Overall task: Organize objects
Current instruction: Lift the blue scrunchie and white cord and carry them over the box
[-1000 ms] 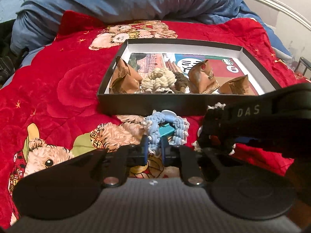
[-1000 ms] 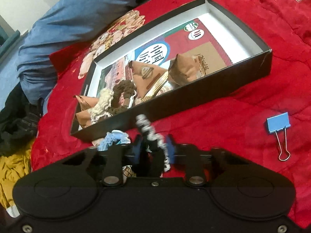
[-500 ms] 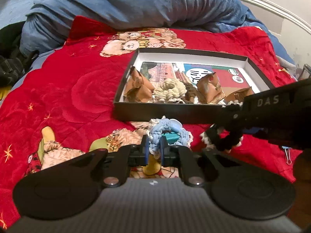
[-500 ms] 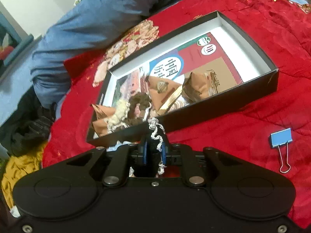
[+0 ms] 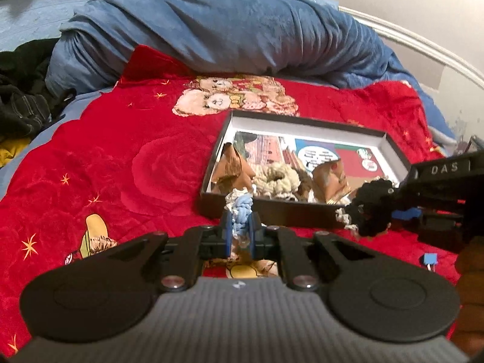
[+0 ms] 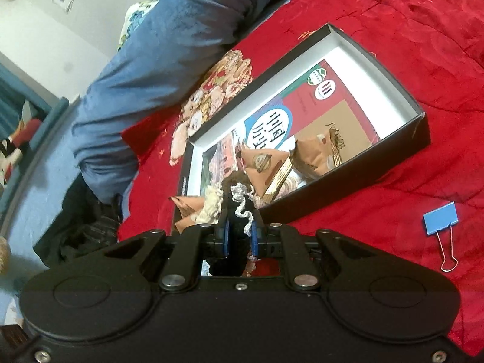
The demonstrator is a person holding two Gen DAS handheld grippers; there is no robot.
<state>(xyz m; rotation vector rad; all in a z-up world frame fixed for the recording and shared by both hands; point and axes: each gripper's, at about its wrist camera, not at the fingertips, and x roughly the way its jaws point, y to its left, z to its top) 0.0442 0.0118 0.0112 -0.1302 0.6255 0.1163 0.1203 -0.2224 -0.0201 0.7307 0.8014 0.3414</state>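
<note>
Near the black shallow box [image 5: 273,211] on the red bed blanket [image 5: 121,163], the left gripper [image 5: 240,236] pinches a blue-and-white fuzzy scrunchie [image 5: 242,208]. At the box's near right, the right gripper [image 6: 240,237] clamps a black scrunchie with white trim [image 6: 242,214]. Only the right wrist view shows the blue binder clip [image 6: 441,220] fully.

The left tool [image 5: 241,233] sits at the lower centre of its own view, its blue-padded fingers [image 5: 226,236] drawn close together and clamped on a light blue scrunchie [image 5: 242,211]. The right tool [image 6: 240,236] is likewise nearly closed, pinching a black scrunchie [image 6: 239,227] with white trim. In the left view, the right tool reaches in from the right edge, a hand [image 5: 469,287] visible at lower right.
</note>
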